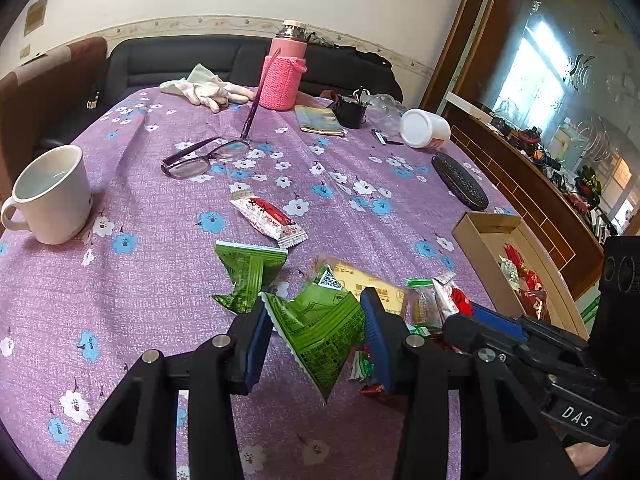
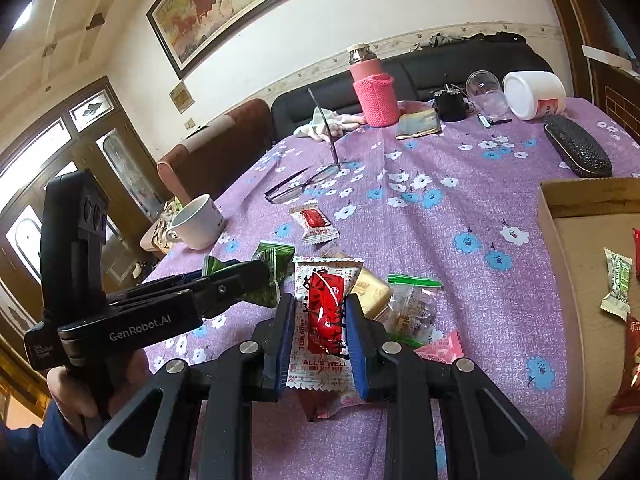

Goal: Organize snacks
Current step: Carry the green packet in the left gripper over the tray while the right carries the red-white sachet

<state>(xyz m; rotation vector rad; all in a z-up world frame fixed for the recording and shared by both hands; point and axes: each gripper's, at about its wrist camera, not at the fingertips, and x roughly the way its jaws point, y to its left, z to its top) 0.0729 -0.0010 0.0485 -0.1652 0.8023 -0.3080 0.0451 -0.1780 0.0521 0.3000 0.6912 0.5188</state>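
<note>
Your left gripper [image 1: 318, 326] is clamped on a green snack packet [image 1: 320, 336], lifted off the purple tablecloth [image 1: 160, 280]. Your right gripper [image 2: 320, 328] squeezes a red and white snack packet [image 2: 324, 316]. More snacks [image 2: 404, 304] lie just past it at one o'clock. The cardboard box [image 2: 552, 232] sits at three o'clock, with some snacks inside.
</note>
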